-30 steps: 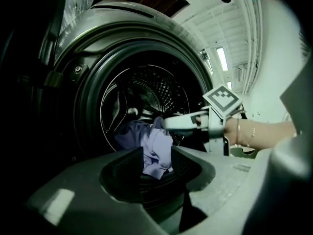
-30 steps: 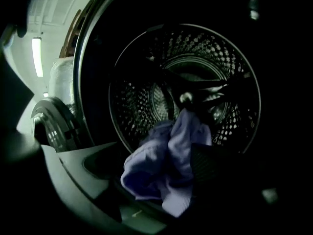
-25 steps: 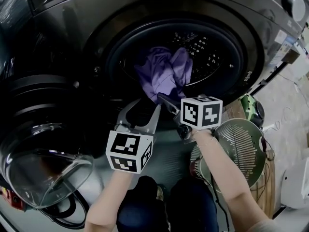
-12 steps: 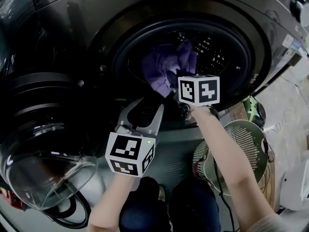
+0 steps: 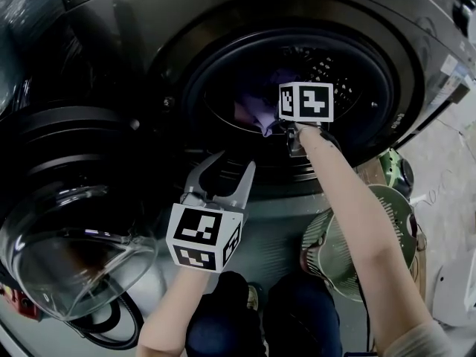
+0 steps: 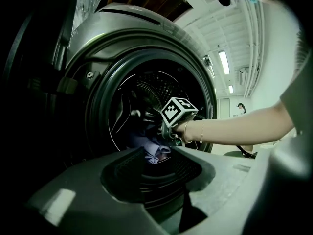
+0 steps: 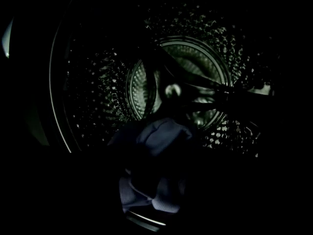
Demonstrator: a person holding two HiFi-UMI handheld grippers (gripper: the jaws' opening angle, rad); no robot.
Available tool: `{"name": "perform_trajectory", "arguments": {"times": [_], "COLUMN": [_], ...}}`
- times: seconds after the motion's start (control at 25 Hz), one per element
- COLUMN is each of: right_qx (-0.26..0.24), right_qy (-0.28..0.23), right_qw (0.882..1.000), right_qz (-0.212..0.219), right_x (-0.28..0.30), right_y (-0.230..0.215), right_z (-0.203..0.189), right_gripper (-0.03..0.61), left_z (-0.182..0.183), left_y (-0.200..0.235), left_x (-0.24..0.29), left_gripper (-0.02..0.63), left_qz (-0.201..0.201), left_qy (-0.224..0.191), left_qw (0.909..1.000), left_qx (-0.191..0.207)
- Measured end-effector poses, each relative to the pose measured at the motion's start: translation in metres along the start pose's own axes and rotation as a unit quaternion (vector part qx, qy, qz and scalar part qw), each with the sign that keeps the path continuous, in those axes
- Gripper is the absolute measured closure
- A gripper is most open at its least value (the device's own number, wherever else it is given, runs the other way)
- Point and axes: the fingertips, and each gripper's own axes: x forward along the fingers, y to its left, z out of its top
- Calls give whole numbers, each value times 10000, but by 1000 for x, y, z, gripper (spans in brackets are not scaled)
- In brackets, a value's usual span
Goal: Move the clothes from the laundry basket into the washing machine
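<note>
Head view, looking steeply down: front of a dark washing machine (image 5: 134, 36), with its round glass door (image 5: 74, 251) swung open to the left and the perforated drum (image 5: 349, 88) exposed.

Left tongs (image 5: 234, 160): held just outside and below the drum opening, marker cube toward the camera. Jaws spread wide, nothing between them, touching nothing. Same reading in the left gripper view, with both grey jaws framing the opening and only open space between.

Right tongs (image 5: 286, 114): reaching past the door rim into the drum at the end of an outstretched bare forearm (image 5: 349, 199), tilted slightly downward. Jaws lost in the darkness of the right gripper view; just been opening, now apart. In the left gripper view, one pale jaw tip visible above the cloth and seemingly clear of it; no grip on anything seen.

Purple garment (image 5: 256, 114): crumpled inside the drum at its lower front, just beyond the door rim, directly ahead of and beneath the right tongs. Fills the lower centre of the right gripper view (image 7: 156, 136), folds bluish, with the drum's dotted back wall and round hub behind.

Basket (image 5: 372, 229): green, ribbed, on the floor to the right of the machine, partly under the right forearm; contents not discernible.

Knees (image 5: 260, 318): in dark trousers, bottom centre, between the two arms.
</note>
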Motion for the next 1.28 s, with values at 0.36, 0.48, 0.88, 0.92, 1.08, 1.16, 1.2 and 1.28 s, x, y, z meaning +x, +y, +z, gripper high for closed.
{"name": "perform_trajectory", "arguments": {"times": [0.36,0.48,0.88,0.92,1.08,1.16,1.2,1.28], "right_qx": [-46,-220,-304,-315,-211,-219,-252,-281], "right_qy": [-550,-804,-1648,-1634,-1562,-1453,-1391,-1270], "right_qw": [9971,9924,9635,9627,9648,9686,9713,9750], "right_qz": [530,910,2086,2133,2104,2003,1913,1803], "right_x": [-52,-84,-220,-226,-235,-234,-236,-241], "right_y": [23,44,68,66,46,38,35,32], "right_z": [2,2,-20,-28,-50,-57,-59,-55], "right_gripper": [169,173,313,340,551,551,551,552], "left_z": [-2,-2,-12,-12,-3,3,8,20], "left_y": [-12,-19,-50,-54,-63,-65,-67,-73], "left_x": [10,14,33,35,43,43,41,34], "left_gripper": [449,449,449,449,604,612,612,614], "left_qz": [-100,-146,-420,-441,-461,-652,-773,-1018], "left_qy": [4,-27,55,26,-171,-123,-104,-87], "left_qw": [9999,9998,9979,9975,9957,9947,9947,9940], "left_qx": [106,149,488,556,784,784,674,398]}}
